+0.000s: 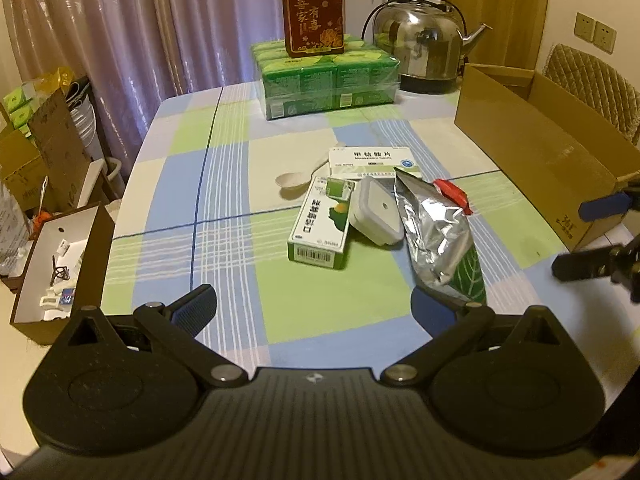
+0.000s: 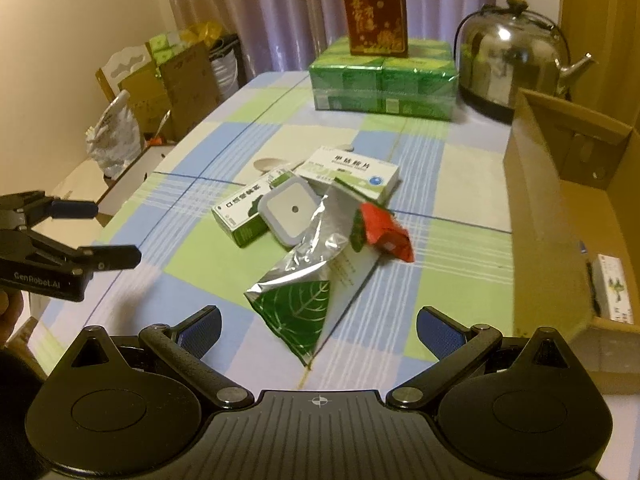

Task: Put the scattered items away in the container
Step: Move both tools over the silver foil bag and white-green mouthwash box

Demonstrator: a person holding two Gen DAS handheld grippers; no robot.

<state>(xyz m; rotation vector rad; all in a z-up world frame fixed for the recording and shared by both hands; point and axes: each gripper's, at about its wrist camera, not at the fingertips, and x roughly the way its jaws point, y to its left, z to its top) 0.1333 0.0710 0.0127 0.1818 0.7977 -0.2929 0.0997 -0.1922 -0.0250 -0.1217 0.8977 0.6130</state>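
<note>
My left black plastic two-finger gripper (image 1: 314, 312): ribbed body, blue textured pads, silver pivot screws, "CenRobot.AI" lettering. Right black two-finger gripper (image 2: 318, 330): same build, crosshair mark.

Mauve curtains (image 1: 120, 40) hang behind the checked tabletop (image 1: 224, 184); a quilted chair (image 1: 592, 80) stands right, wall sockets (image 1: 594, 32) above, cardboard boxes (image 1: 44, 160) left.

Right claw (image 2: 318, 330) gapes above the foil pouch (image 2: 308, 280); cardboard box (image 2: 560, 216) stands just right.
</note>
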